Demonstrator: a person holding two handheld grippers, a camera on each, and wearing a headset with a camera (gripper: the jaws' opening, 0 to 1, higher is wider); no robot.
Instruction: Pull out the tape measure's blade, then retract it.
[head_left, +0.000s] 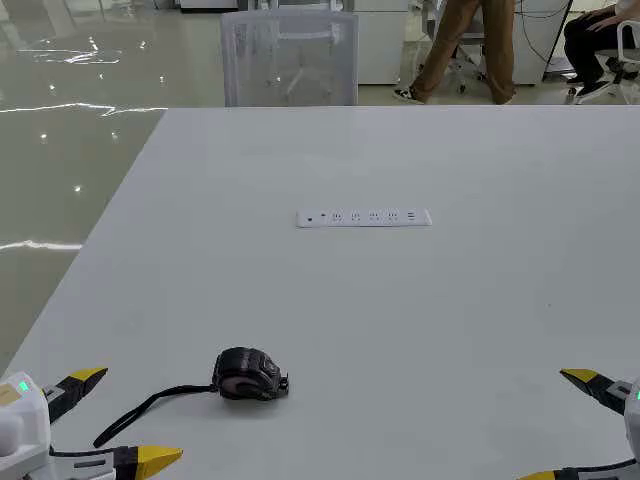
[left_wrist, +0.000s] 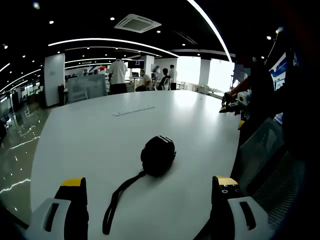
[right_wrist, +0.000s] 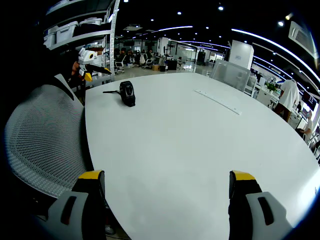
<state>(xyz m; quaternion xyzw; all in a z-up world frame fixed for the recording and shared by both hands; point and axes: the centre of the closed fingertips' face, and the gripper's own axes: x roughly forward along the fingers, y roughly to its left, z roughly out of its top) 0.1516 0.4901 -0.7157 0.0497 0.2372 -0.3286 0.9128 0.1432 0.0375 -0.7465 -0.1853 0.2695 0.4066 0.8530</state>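
Both spread, empty: left gripper (head_left: 122, 416) is hovering near tape (head_left: 250, 374) on table (head_left: 420, 310); right gripper (head_left: 562, 428) is hovering well apart.

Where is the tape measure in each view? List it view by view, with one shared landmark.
Head view: tape measure lower left of centre, strap trailing left.
Left gripper view: centre, just ahead between the jaws.
Right gripper view: upper left, far off.
Shared landmark: the white power strip.

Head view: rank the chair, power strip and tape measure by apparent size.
1. Chair.
2. Power strip, longer but thin.
3. Tape measure, shorter but bulkier and nearer the camera, so the last two are unsure.
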